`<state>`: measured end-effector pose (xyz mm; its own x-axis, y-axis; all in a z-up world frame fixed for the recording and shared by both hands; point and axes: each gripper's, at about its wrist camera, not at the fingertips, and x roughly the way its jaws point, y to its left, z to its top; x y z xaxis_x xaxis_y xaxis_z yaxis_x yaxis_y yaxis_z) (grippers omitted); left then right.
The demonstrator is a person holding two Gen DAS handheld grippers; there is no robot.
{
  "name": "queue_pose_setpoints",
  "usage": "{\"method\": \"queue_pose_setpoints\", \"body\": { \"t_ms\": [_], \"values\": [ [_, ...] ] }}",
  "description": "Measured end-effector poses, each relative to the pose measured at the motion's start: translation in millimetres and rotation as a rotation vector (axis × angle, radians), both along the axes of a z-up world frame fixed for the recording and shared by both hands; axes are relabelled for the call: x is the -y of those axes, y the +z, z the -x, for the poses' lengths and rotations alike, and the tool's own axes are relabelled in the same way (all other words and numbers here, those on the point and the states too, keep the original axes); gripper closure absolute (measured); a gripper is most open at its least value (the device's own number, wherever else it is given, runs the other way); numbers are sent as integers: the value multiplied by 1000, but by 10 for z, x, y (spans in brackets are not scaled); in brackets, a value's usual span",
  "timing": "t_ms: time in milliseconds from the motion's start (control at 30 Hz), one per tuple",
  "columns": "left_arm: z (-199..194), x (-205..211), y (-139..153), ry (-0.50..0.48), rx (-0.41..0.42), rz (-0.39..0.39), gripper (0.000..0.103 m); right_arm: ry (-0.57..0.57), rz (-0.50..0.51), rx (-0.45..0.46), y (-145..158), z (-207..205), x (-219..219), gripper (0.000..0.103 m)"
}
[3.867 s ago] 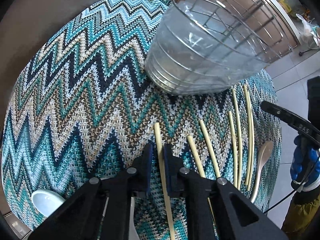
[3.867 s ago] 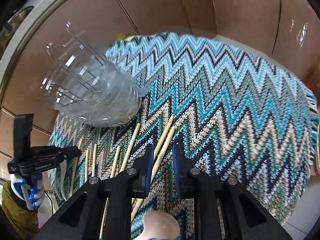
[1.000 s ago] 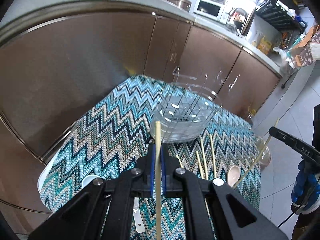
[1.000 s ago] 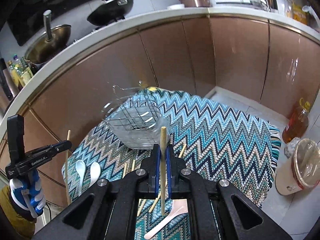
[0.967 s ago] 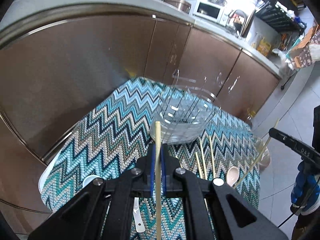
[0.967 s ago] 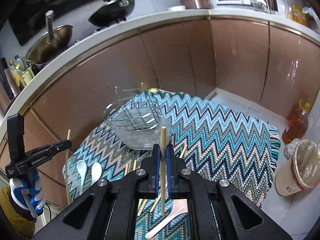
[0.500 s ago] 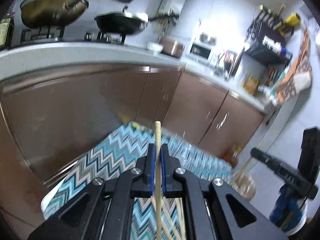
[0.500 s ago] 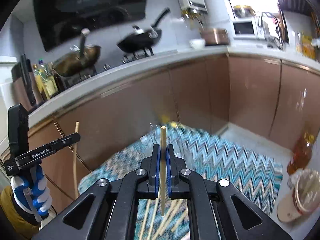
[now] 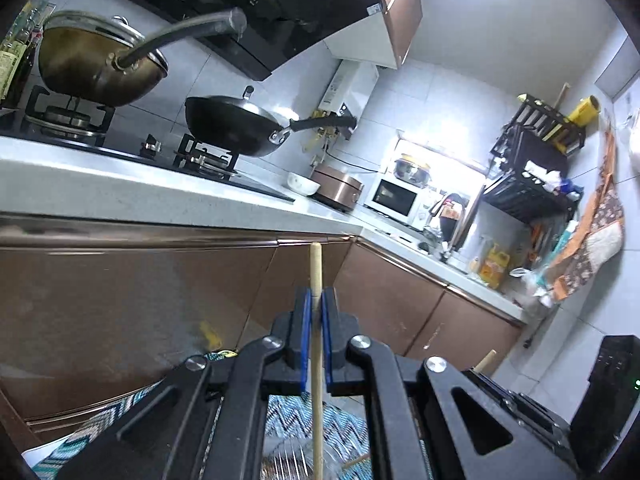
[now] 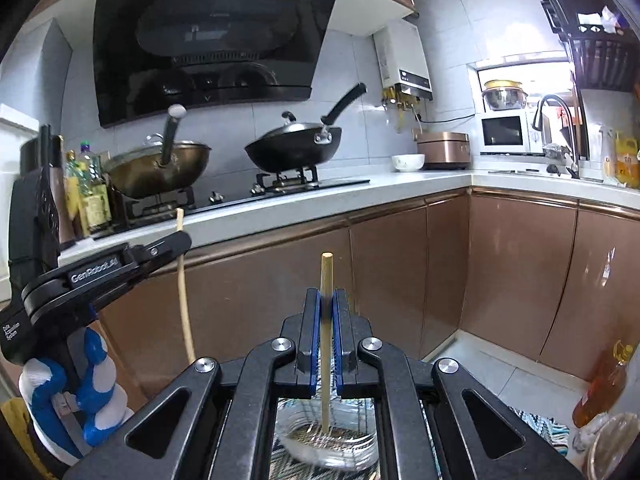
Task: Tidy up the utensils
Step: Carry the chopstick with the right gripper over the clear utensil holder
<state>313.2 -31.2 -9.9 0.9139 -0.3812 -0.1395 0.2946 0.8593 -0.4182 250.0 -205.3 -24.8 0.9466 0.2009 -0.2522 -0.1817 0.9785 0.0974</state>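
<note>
**Two chopsticks held upright over the holder**

The left tongs (image 9: 315, 312) are clamped on a pale, slim wooden chopstick (image 9: 316, 280), gripped partway along its length so that it stands nearly vertical between the blue pads. The right tongs (image 10: 327, 312) are clamped the same way on a second pale wooden chopstick (image 10: 326, 300), whose lower end hangs above the round clear-plastic utensil holder with a wire grid inside (image 10: 332, 446). That holder stands on the teal zigzag-patterned knitted cloth (image 9: 288, 412) covering the table below.

Holding each stick upright looks deliberate: a vertical stick can drop end-first through a cell of the grid, where a slanted one would catch on the wires. The grip part-way up leaves a long free tail to guide into the opening. Both sticks seem raised clear of the rim, so lowering them in is probably the step in hand.
</note>
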Motion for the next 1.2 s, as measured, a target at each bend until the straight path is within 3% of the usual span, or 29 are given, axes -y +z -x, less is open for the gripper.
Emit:
{"method": "queue_pose_setpoints", "body": {
  "t_ms": [233,633,867,1000,1200],
  "values": [
    [-374,275,-415,93,6,-47,98,-24,46,-15,-399,-358,23,97],
    [-558,562,-1011,236,32,-126,98,-51,107,-65,-1016,-564,-48,97],
    [-467,633,-1209,226,41,-139,96,-49,118,-95,-1188,-560,-52,94],
    [-354,565,-1227,169,7,-118,74,-55,118,-107,-1218,-505,-34,76],
    [-74,331,-999,119,-28,-141,67,-65,106,-100,-1083,-333,-11,74]
  ]
}}
